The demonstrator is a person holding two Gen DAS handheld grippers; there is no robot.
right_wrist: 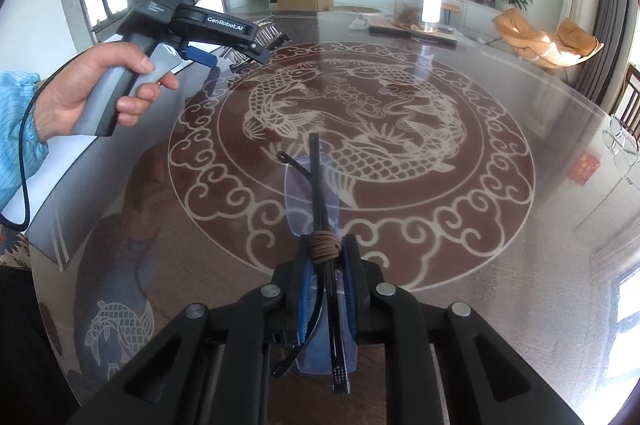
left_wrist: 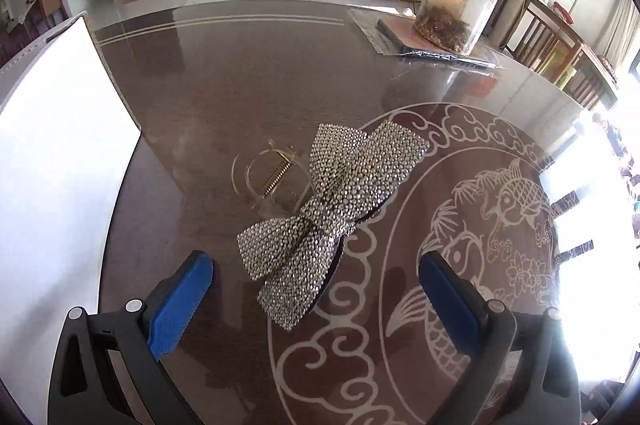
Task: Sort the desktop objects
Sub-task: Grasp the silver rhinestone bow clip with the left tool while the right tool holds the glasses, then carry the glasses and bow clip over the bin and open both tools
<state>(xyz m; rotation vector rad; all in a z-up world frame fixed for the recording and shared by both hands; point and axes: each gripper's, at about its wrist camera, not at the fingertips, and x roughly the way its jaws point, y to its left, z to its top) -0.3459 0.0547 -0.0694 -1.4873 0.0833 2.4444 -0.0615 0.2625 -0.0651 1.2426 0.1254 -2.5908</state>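
Note:
A rhinestone bow hair clip (left_wrist: 332,221) lies on the dark table, partly over a clear plastic claw clip (left_wrist: 272,177). My left gripper (left_wrist: 314,265) hangs just above the bow, open wide, with one blue finger on each side of the bow's near end and nothing gripped. In the right wrist view a hand holds that left gripper (right_wrist: 240,51) at the far left, with the bow (right_wrist: 268,35) peeking out behind it. My right gripper (right_wrist: 326,245) is shut on folded black glasses (right_wrist: 316,185) with a brown cord wound round them, held above the table.
A white mat (left_wrist: 60,165) covers the table's left side. A clear jar with a black lid (left_wrist: 460,5) stands on a flat wrapped packet (left_wrist: 400,41) at the far edge. The table (right_wrist: 500,225) has a fish pattern under glass. Chairs stand beyond its right edge.

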